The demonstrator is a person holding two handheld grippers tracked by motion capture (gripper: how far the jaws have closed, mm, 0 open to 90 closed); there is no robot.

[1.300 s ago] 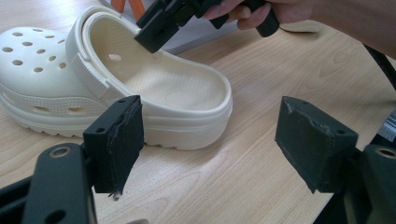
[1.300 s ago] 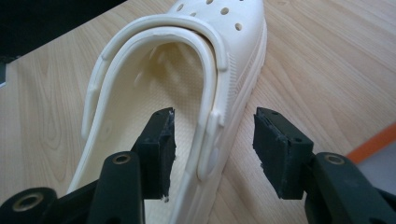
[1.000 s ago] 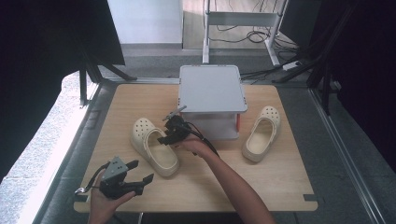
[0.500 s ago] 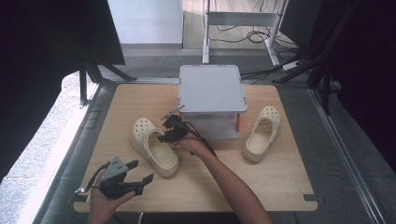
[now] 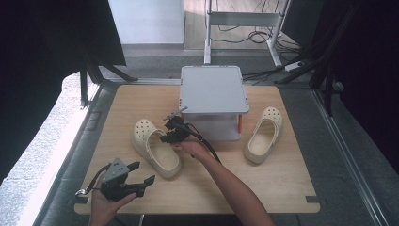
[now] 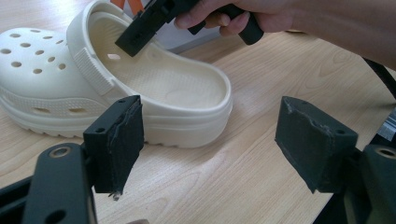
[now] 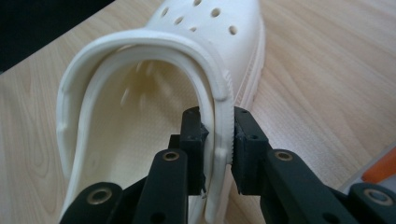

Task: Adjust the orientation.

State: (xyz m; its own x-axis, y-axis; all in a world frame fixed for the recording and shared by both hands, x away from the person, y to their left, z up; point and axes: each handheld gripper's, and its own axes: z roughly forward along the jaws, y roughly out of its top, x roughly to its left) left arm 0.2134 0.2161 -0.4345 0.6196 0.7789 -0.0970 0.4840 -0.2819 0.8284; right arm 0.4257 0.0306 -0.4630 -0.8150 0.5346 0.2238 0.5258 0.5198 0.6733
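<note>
A cream clog (image 5: 155,147) lies on the wooden table (image 5: 277,183), left of centre. My right gripper (image 7: 218,135) reaches over it from the right. Its jaws have just been closing and now pinch the clog's (image 7: 140,70) side wall where the strap joins, one pad inside and one outside. My left gripper (image 5: 143,173) is held low near the table's front left corner. It is open with nothing between its pads. In the left gripper view the clog's heel (image 6: 187,107) lies just beyond the left gripper (image 6: 210,135), with the right gripper (image 6: 140,32) above it.
A grey lidded box (image 5: 214,89) stands at the back centre of the table, close behind the right hand. A second cream clog (image 5: 263,134) lies to the right of the box. Bare wood stretches along the front right.
Both hands and both clogs stay where they were. Any jaw motion is too small to make out in the high view.
</note>
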